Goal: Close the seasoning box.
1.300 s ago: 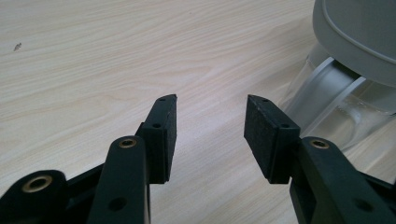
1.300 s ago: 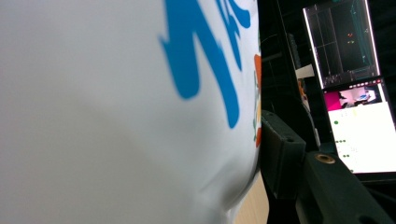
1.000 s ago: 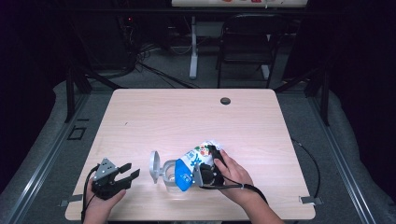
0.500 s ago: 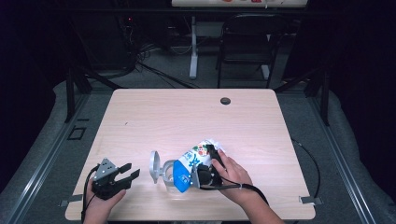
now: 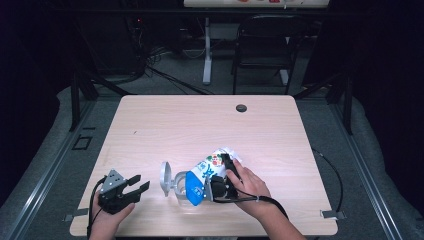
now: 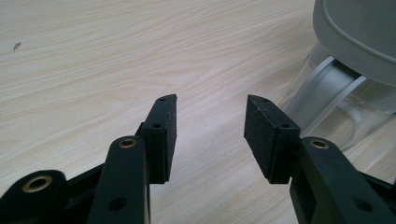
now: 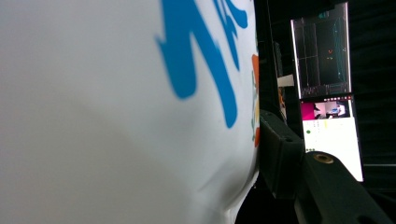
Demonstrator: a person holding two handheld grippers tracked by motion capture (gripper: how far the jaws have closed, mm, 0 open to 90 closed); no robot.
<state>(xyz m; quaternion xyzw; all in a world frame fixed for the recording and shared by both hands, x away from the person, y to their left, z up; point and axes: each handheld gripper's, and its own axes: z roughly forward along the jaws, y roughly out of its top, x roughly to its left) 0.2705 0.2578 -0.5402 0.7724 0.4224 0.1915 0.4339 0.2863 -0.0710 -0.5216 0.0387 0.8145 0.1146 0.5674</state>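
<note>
A white and blue printed bag is tipped on its side, its blue end over a clear jar whose grey hinged lid stands open. My right gripper is shut on the bag, which is a blurred white and blue surface up close in the right gripper view, with one black finger pressed against it. My left gripper rests open near the table's front left, nothing between its fingers. In the left gripper view the jar and lid lie just right of its jaws.
The light wooden table has a round cable hole near its far edge. A dark chair and a desk leg stand beyond the table. Black cables trail from both grippers off the front edge.
</note>
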